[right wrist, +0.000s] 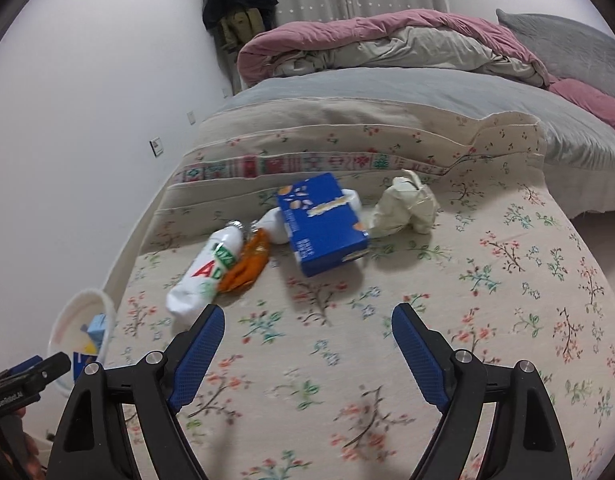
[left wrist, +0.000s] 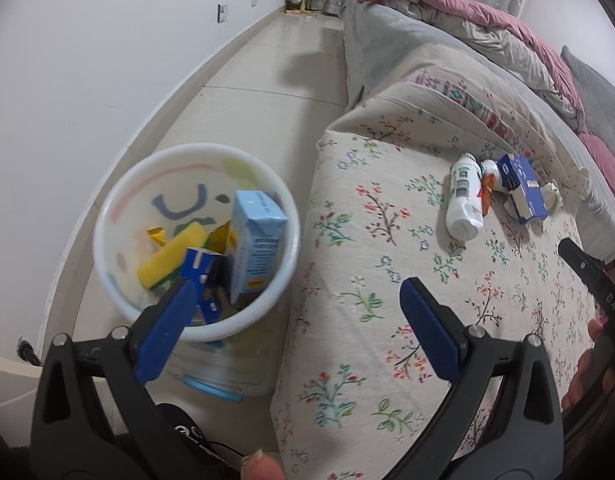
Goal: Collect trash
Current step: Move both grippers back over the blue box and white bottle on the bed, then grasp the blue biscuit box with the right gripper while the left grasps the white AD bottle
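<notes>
A white bin (left wrist: 195, 147) stands on the floor beside the bed, holding a light blue carton (left wrist: 255, 240), a yellow sponge (left wrist: 173, 258) and a small blue box (left wrist: 203, 272). My left gripper (left wrist: 299, 286) hangs open over the bin's right rim and the bed edge, with nothing between its fingers. On the floral bedcover (right wrist: 487, 300) lie a white bottle (right wrist: 207, 272), an orange wrapper (right wrist: 247, 264), a blue box (right wrist: 321, 224) and a crumpled paper wad (right wrist: 403, 208). My right gripper (right wrist: 309, 312) is open and empty, short of this litter.
A second white container (right wrist: 275, 224) peeks out behind the blue box. A pink and beige quilt (right wrist: 387, 40) and grey pillows fill the far end of the bed. A white wall (left wrist: 87, 80) runs left of the tiled floor strip (left wrist: 267, 100). The bin (right wrist: 67, 312) also shows at lower left.
</notes>
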`<state>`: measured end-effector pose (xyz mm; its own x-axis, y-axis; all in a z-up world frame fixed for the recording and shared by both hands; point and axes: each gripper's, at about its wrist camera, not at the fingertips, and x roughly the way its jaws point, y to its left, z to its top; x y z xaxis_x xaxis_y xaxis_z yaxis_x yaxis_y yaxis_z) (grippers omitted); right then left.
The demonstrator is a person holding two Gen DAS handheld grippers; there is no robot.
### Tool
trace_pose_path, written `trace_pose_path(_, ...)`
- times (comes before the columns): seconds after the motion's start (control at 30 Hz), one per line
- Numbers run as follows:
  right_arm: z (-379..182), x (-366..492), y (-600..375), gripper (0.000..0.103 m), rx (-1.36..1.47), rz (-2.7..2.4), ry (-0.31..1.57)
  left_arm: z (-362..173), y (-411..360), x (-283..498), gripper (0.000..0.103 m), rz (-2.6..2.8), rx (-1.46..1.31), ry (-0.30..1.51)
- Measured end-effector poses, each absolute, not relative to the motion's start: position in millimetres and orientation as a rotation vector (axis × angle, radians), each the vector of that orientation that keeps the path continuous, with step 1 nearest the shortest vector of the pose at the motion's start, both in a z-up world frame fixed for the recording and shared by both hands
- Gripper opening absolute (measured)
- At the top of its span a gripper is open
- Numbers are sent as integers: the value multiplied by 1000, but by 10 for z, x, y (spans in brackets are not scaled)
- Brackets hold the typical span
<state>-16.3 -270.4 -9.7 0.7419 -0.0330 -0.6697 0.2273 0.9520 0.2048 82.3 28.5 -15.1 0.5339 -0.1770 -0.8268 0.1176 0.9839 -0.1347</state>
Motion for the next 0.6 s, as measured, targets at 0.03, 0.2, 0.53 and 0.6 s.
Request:
trace_pose_path(0.03,-108,-134,-2741,87,276,-144,719,-163,260,826,101,-179,-65,996)
trace_pose_path(0.2,-183,69,-2847,87,245,-131,718,-241,117,865,101,-195,-47,1014)
trace_pose_path(0.53,-309,436,-2836,87,151,-103,727,-327,-14,984,101,-223,-63,1017)
trace_pose_path(0.6,-324,504,-2854,86,160,-95,729,-343,-35,1008,101,-230,-67,1014)
